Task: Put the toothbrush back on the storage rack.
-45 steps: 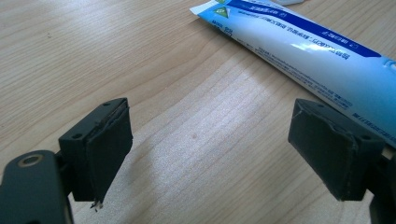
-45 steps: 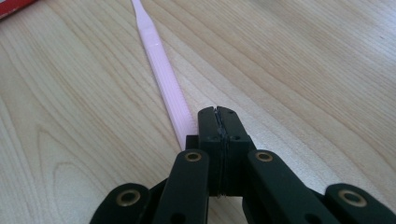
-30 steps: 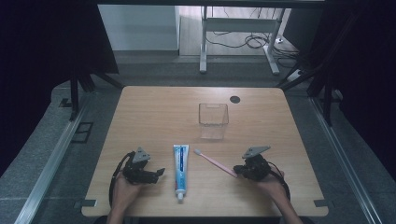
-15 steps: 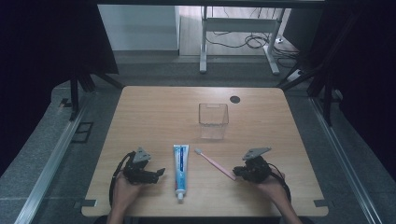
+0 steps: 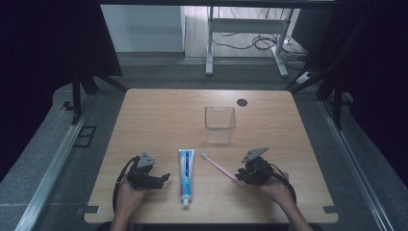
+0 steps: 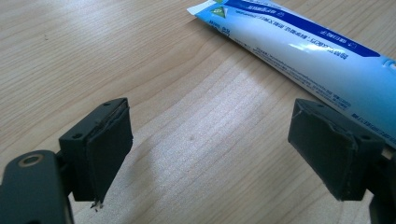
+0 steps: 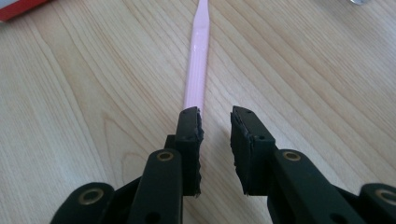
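Wooden table (image 5: 159,120) with pale grain, sitting in a dim room with dark curtains at both sides and a metal frame with cables on the floor behind it. Main thing going on is the pink toothbrush (image 5: 217,166), lying flat near the front edge, slanted so the bristle end points up toward the middle and the handle end runs down to the right gripper (image 5: 242,175). In the right gripper view the toothbrush (image 7: 197,60) stretches straight away from the jaws, and its near end sits right at the tip of the left-hand jaw, maybe partly under it, hard to say. The jaws have just been opening and now stand a little apart with only bare wood in the gap, so nothing is pinched. Just left of the brush is a toothpaste tube (image 5: 186,173), white and blue, lying lengthwise with its cap toward the front edge. Left gripper (image 5: 164,178) rests on the other side of the tube, just beside it, pointing at it. In its own view the jaws are spread wide with plain wood between them, and the tube (image 6: 299,44) runs past the far jaw. Further back, past the brush tip, stands a clear square cup (image 5: 220,124), upright, well apart from both hands. Small dark hole (image 5: 242,102) in the table behind it.
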`<state>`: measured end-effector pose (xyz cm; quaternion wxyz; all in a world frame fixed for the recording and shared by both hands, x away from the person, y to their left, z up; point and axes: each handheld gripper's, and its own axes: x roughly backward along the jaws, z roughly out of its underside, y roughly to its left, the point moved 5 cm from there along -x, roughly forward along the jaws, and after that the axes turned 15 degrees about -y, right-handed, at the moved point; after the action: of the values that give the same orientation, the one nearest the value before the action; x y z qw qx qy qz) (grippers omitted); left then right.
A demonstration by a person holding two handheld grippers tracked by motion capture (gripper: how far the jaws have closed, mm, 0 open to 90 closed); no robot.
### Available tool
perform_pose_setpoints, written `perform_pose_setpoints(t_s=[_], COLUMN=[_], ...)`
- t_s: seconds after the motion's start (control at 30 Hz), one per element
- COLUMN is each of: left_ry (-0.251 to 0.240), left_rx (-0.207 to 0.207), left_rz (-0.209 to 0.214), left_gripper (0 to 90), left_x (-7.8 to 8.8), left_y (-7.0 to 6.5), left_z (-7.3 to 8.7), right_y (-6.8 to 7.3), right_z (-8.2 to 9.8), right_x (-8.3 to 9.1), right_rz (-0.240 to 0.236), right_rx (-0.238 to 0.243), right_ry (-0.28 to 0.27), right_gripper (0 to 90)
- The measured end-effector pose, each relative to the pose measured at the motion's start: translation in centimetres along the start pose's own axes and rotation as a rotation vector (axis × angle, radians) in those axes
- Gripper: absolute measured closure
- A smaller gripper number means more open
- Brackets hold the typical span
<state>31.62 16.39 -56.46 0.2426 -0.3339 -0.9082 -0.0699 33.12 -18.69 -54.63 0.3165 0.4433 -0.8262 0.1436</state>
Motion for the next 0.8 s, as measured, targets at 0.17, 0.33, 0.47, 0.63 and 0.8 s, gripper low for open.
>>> perform_pose_setpoints(t_s=[0.17, 0.33, 0.47, 0.63, 0.8], left_ry=[0.001, -0.001, 0.001, 0.013, 0.015], left_rx=[0.0, -0.001, 0.006, 0.01, 0.007], left_rz=[0.001, 0.002, 0.001, 0.002, 0.003], left_gripper=[13.8, 13.8, 13.8, 13.8, 13.8], left_x=[0.0, 0.0, 0.0, 0.0, 0.0], left_y=[0.0, 0.1, 0.1, 0.2, 0.2], left_z=[0.0, 0.0, 0.0, 0.1, 0.1], right_y=[0.2, 0.3, 0.4, 0.6, 0.8], right_z=[-1.0, -1.7, -2.5, -3.1, -3.7], right_x=[-0.7, -1.5, -2.1, -2.9, -3.8], right_rz=[-0.009, -0.009, -0.012, -0.03, -0.038], right_rx=[-0.002, -0.006, 0.008, 0.019, 0.051], right_ry=[0.058, 0.118, 0.16, 0.215, 0.271], right_gripper=[72.5, 72.2, 71.1, 69.5, 72.4])
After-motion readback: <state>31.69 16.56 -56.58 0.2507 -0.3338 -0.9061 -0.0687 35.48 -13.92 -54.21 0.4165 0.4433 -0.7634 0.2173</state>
